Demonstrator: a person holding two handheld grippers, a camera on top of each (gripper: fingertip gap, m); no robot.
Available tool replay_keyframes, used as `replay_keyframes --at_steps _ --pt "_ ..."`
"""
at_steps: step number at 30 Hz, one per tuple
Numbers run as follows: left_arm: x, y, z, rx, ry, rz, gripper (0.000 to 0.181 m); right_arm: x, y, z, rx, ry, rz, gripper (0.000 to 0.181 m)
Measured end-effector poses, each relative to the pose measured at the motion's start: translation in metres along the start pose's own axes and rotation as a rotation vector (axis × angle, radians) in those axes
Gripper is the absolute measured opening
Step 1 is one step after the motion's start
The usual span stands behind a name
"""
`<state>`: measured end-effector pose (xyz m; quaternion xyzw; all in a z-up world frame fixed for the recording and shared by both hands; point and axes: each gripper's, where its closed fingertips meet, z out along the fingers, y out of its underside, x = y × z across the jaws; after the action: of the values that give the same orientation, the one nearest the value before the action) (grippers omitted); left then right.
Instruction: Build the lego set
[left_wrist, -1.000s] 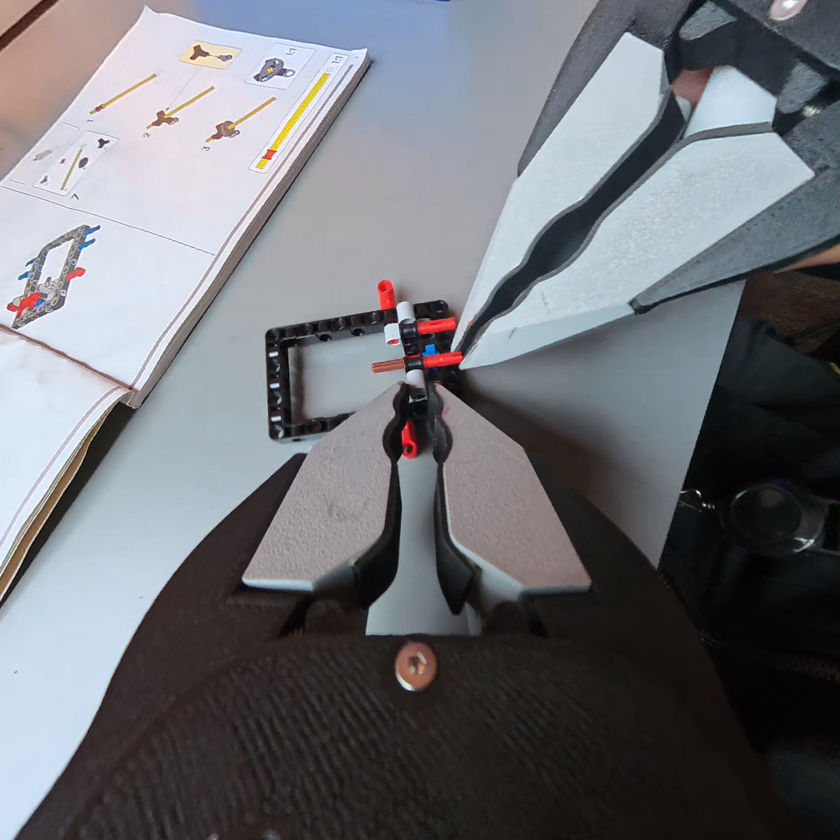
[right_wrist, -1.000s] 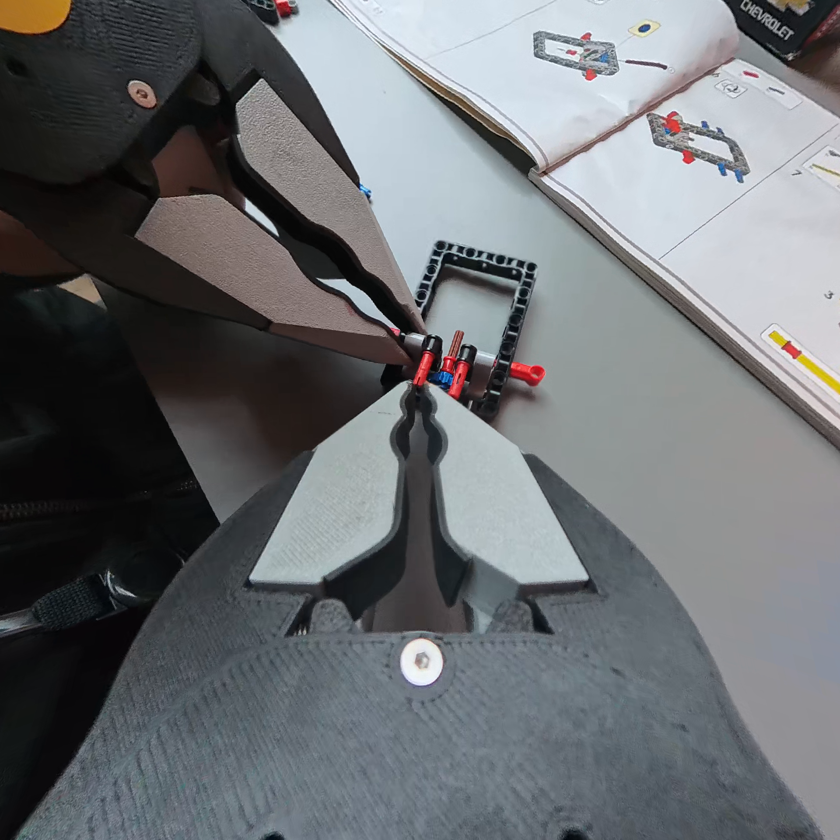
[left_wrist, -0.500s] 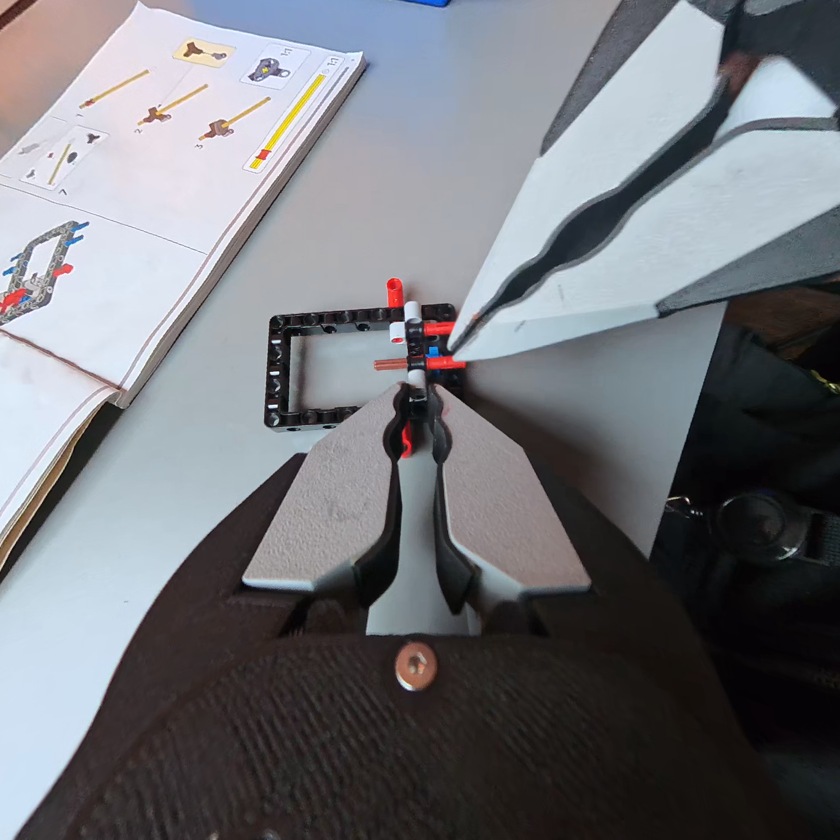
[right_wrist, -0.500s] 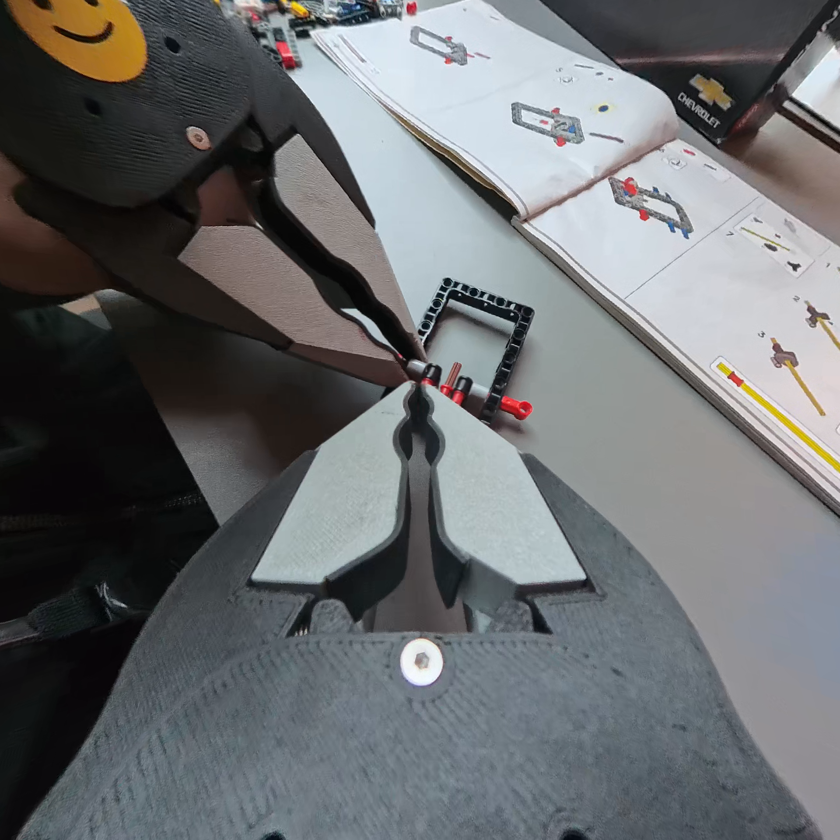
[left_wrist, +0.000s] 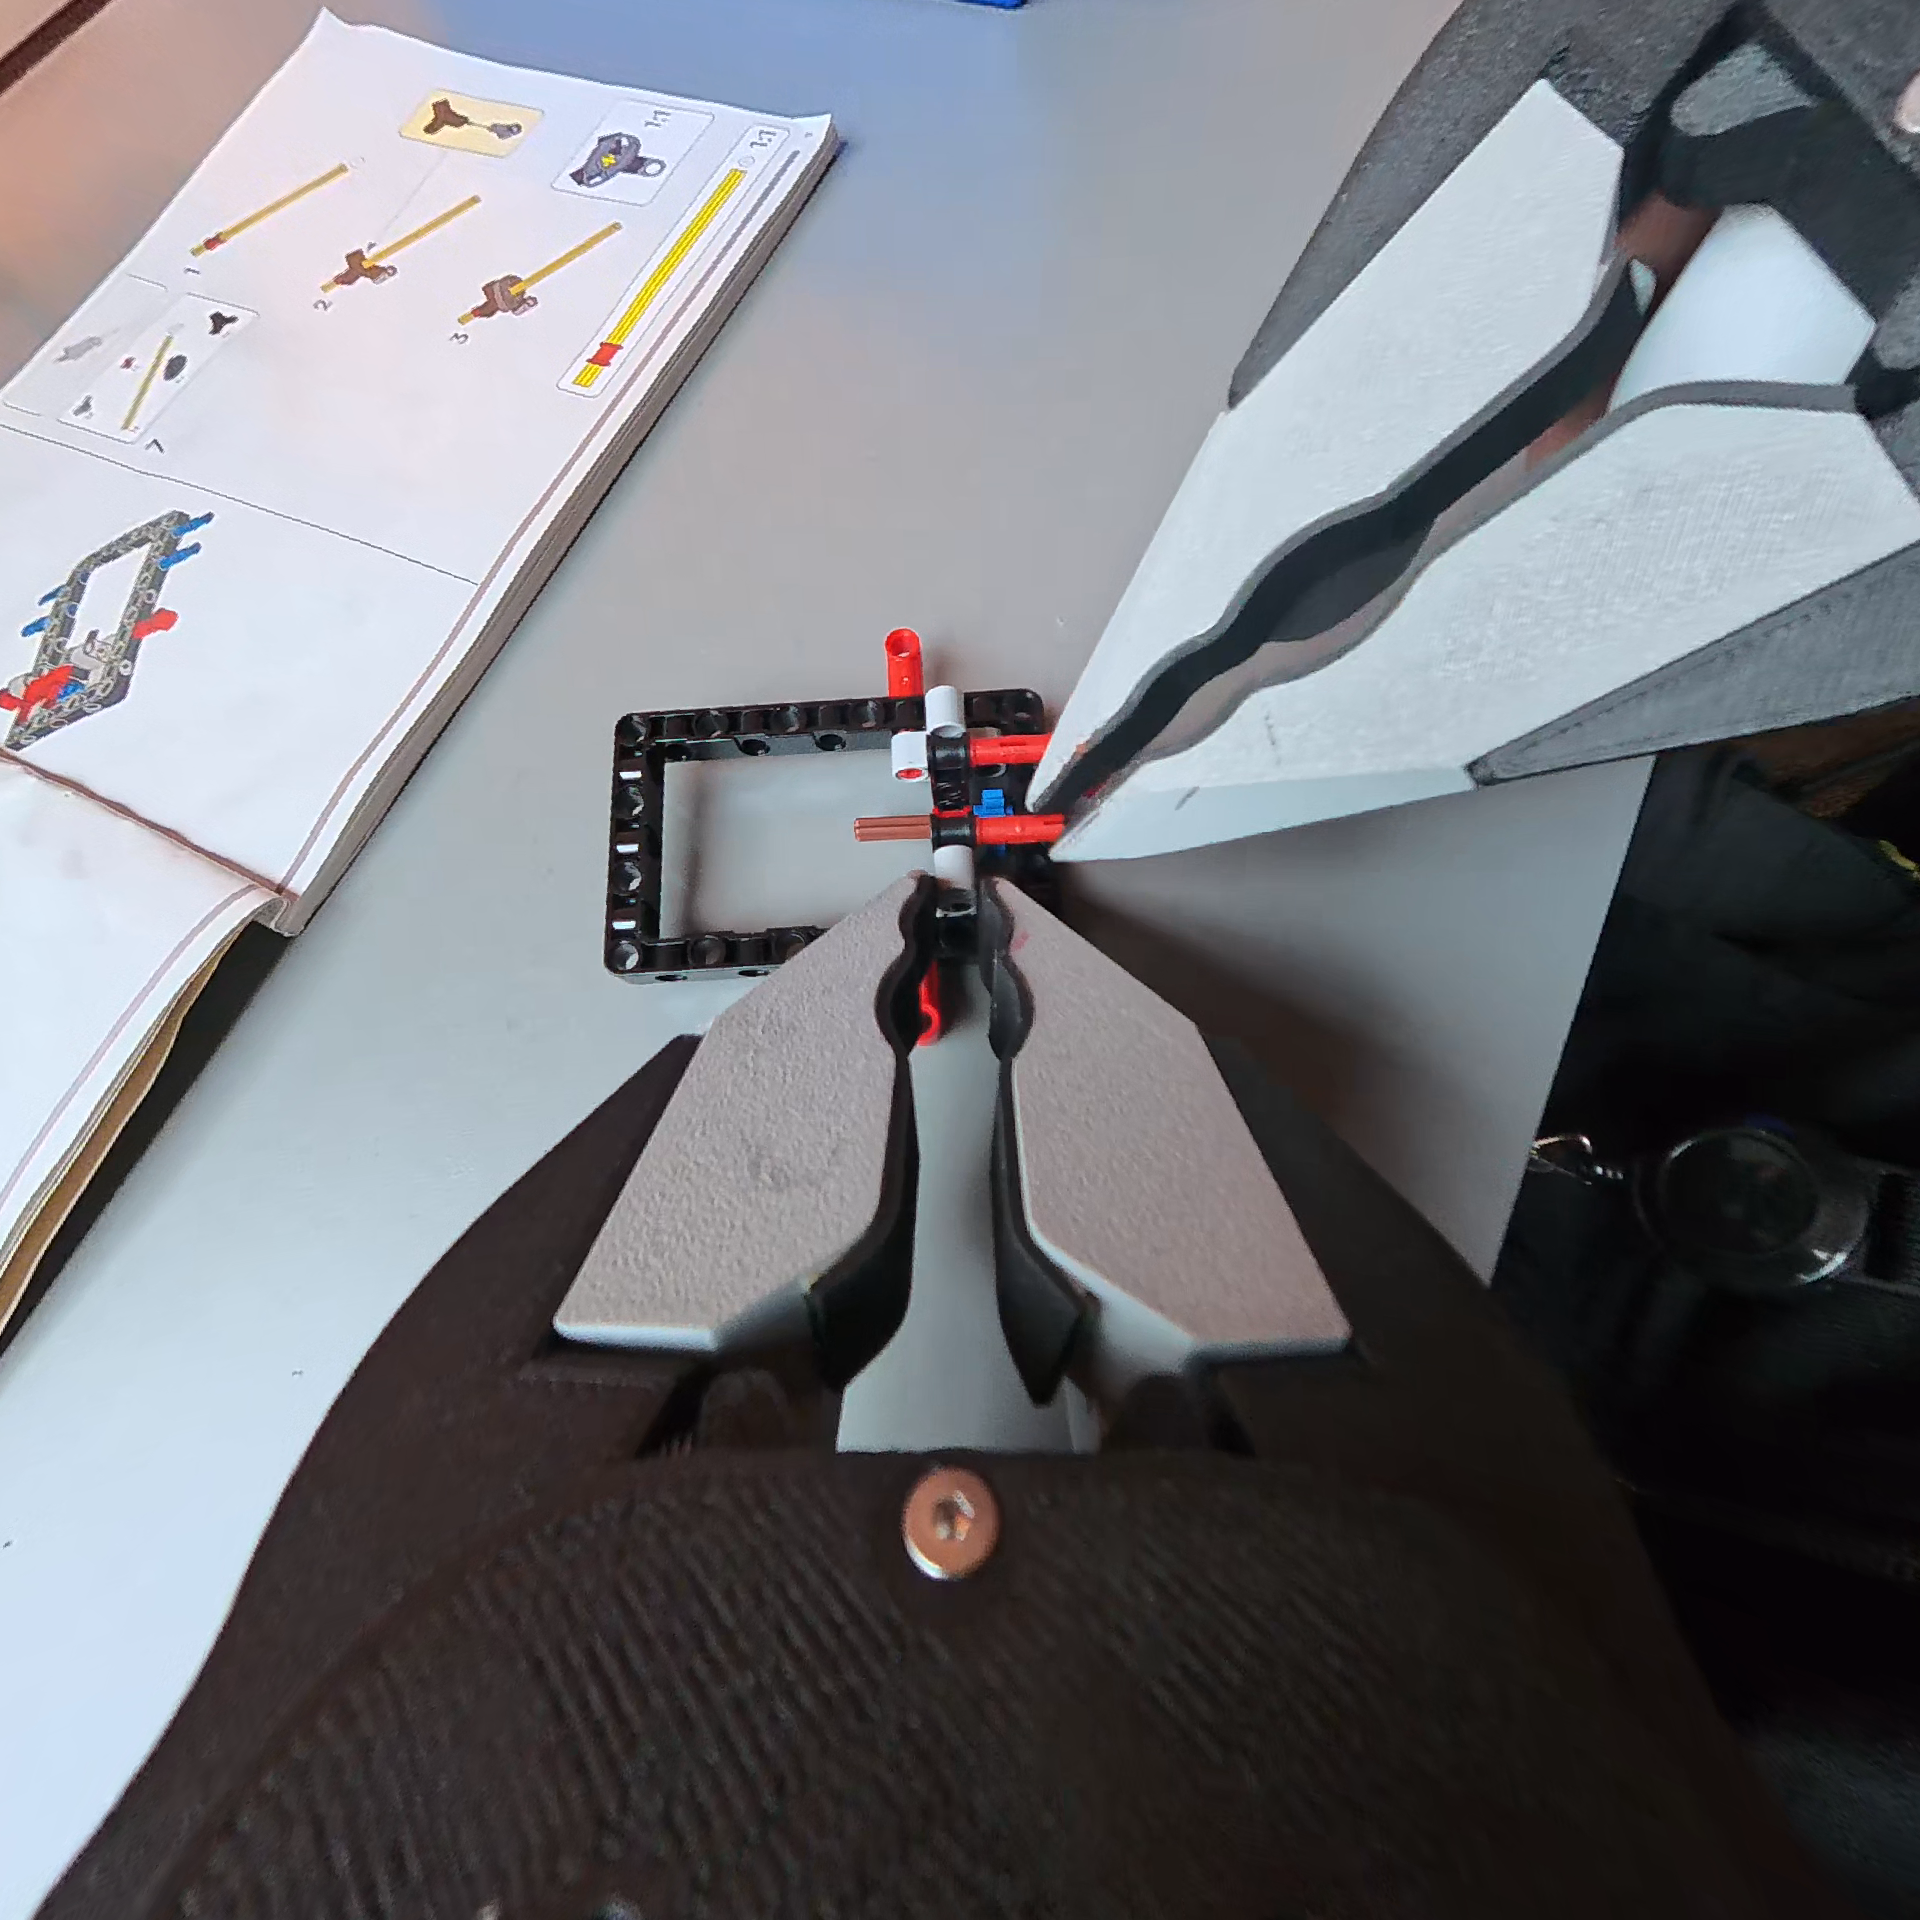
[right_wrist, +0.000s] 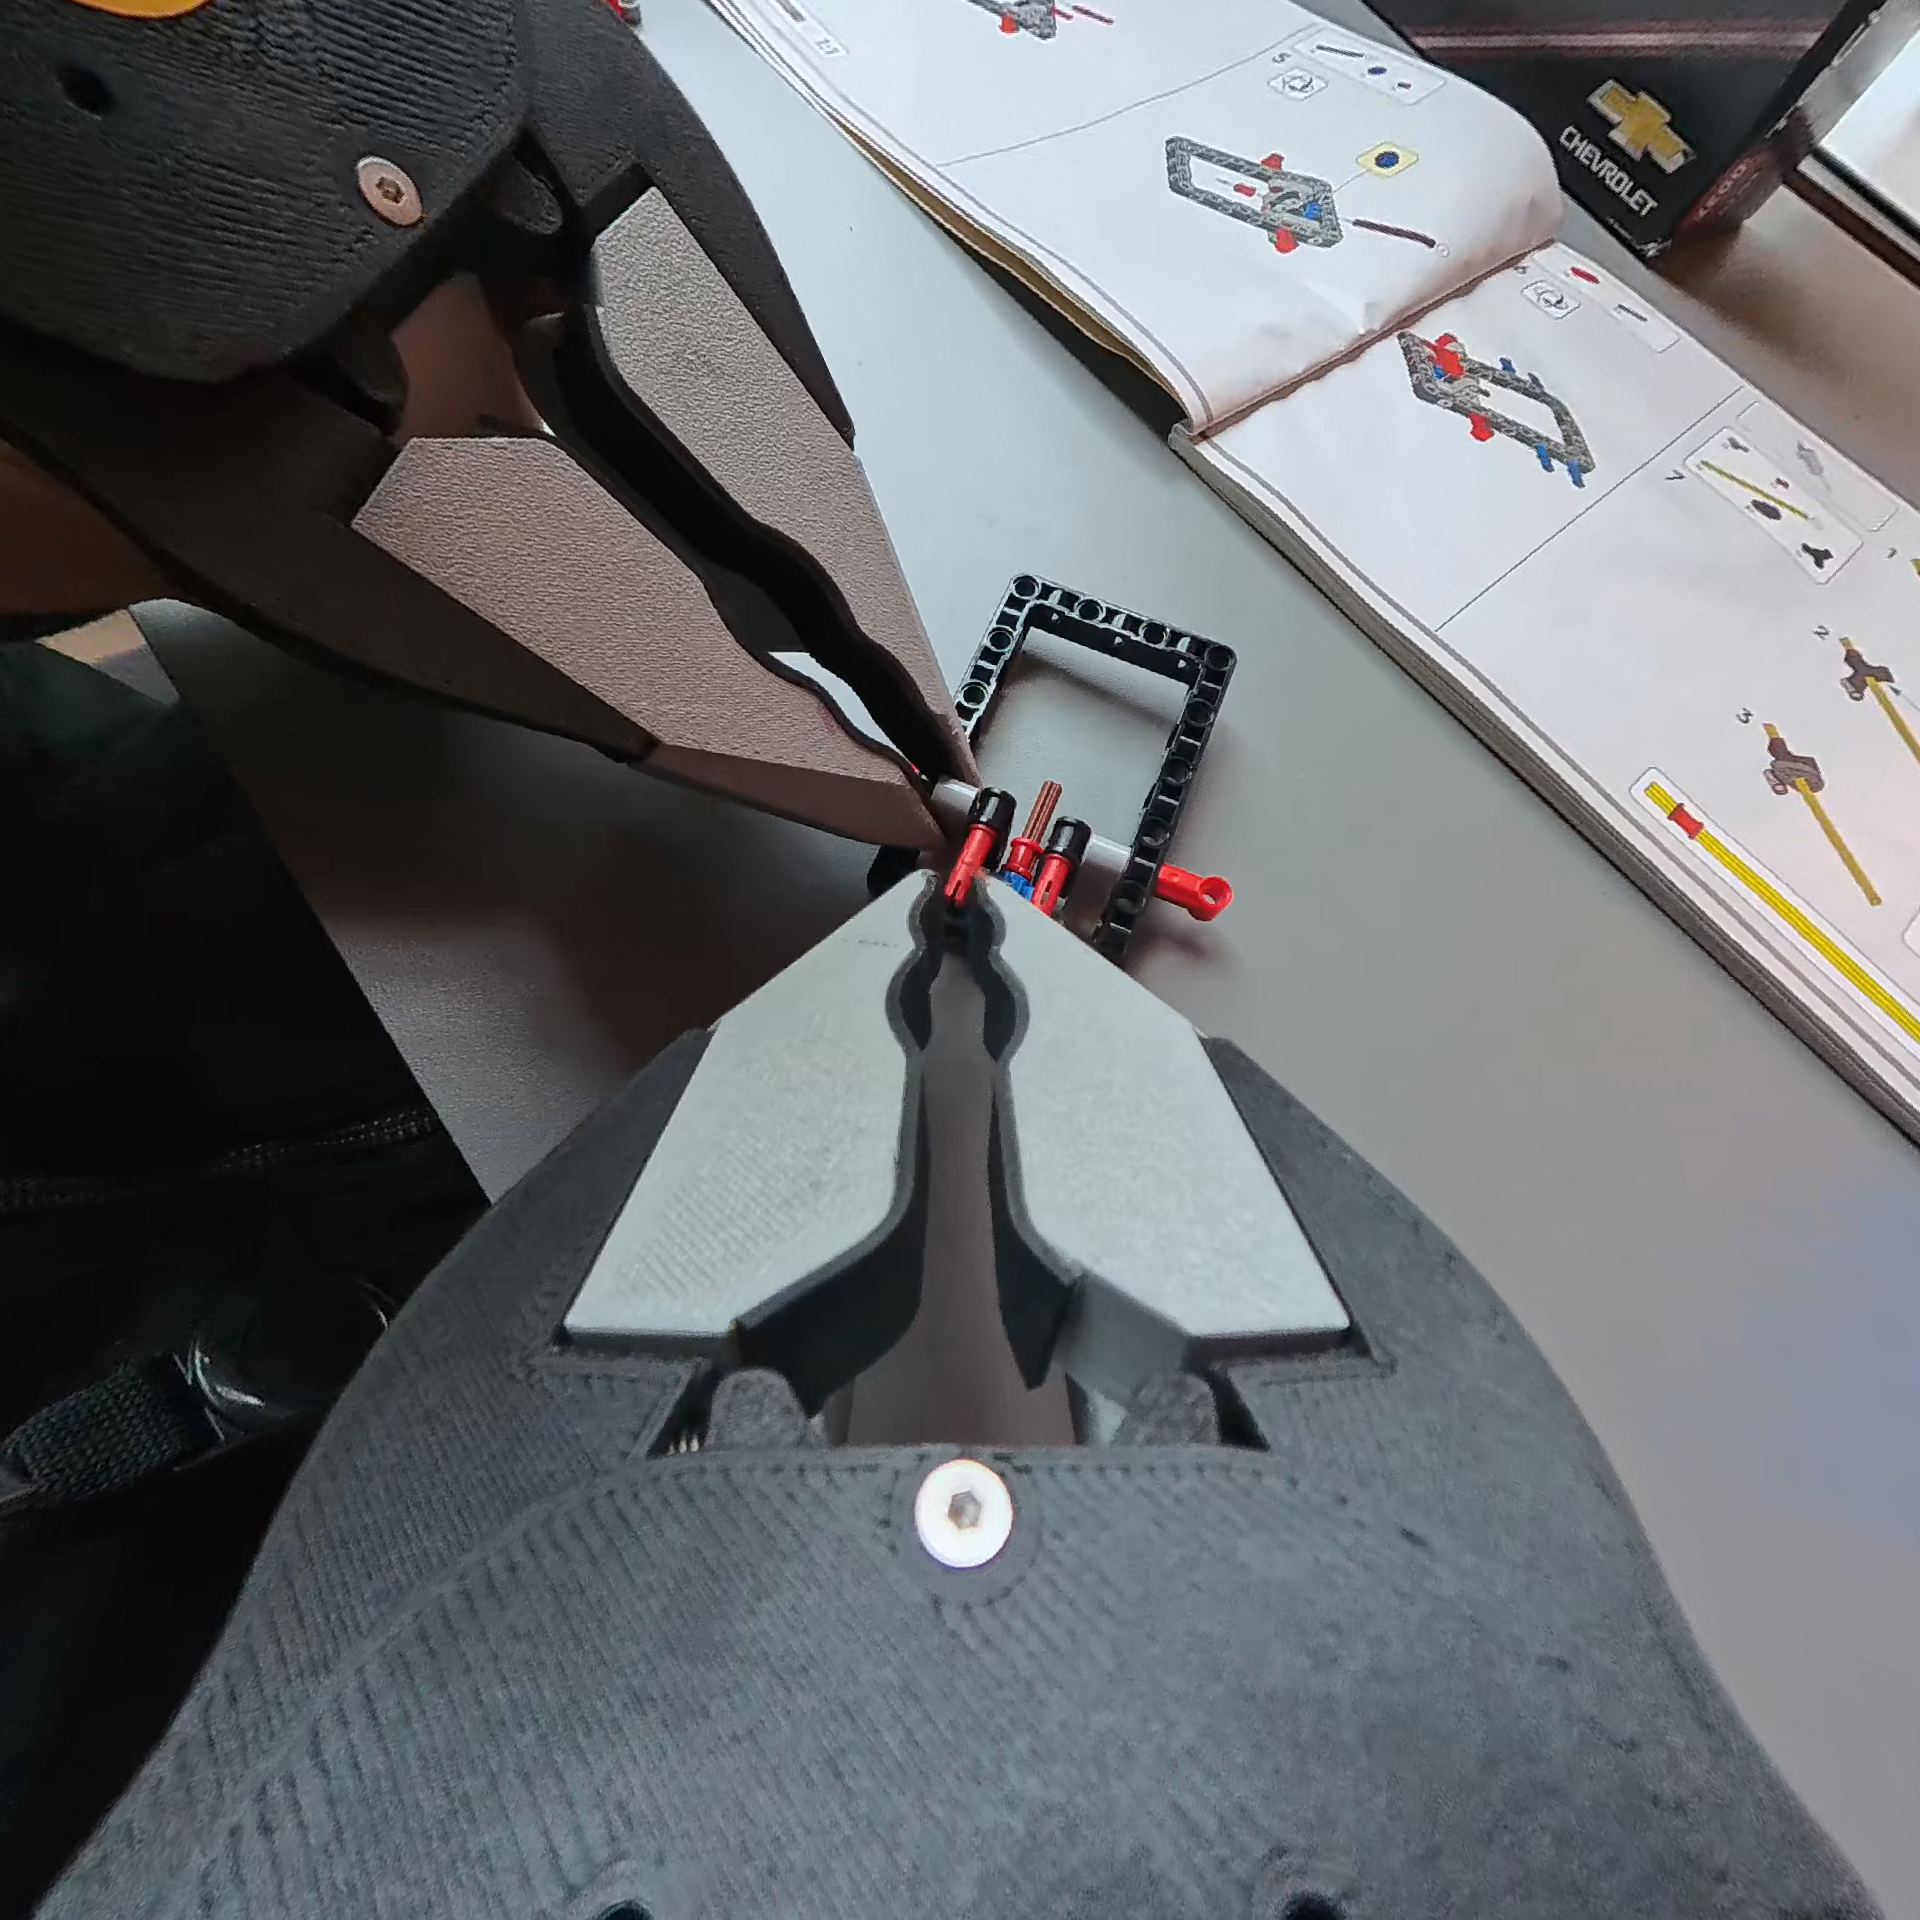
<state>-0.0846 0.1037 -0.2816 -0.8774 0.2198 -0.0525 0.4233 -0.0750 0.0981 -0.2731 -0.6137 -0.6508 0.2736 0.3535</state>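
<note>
Black lego frame lies flat on the grey table, near the table's edge, with red pins, a brown axle and a grey crossbar at one end. Left gripper pinched narrow on the crossbar's near end. Right gripper closed on a red pin of the same cluster. Open instruction booklet lies beside the frame; dark box beyond it.

My right claw has dipped back down after tipping up, tips now on a red pin of the frame. The booklet slides back across view; my left claw barely shifts.
</note>
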Motion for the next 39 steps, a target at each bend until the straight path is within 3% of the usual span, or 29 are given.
replay_keyframes --at_steps 10,26,34,39 --pt "0.0 0.0 0.0 -0.002 -0.009 0.01 0.005 0.0 0.004 0.002 -0.03 -0.01 0.019 0.001" --pt "-0.004 0.0 0.0 -0.003 -0.03 -0.003 0.005 0.002 0.005 0.005 -0.056 0.041 -0.157 0.0" --pt "-0.009 0.001 -0.001 0.0 -0.029 -0.028 0.006 -0.005 -0.003 -0.004 0.052 -0.088 0.013 0.0" --pt "-0.006 0.001 -0.001 -0.001 -0.019 -0.011 0.006 0.008 0.001 -0.014 0.063 -0.071 0.104 0.006"
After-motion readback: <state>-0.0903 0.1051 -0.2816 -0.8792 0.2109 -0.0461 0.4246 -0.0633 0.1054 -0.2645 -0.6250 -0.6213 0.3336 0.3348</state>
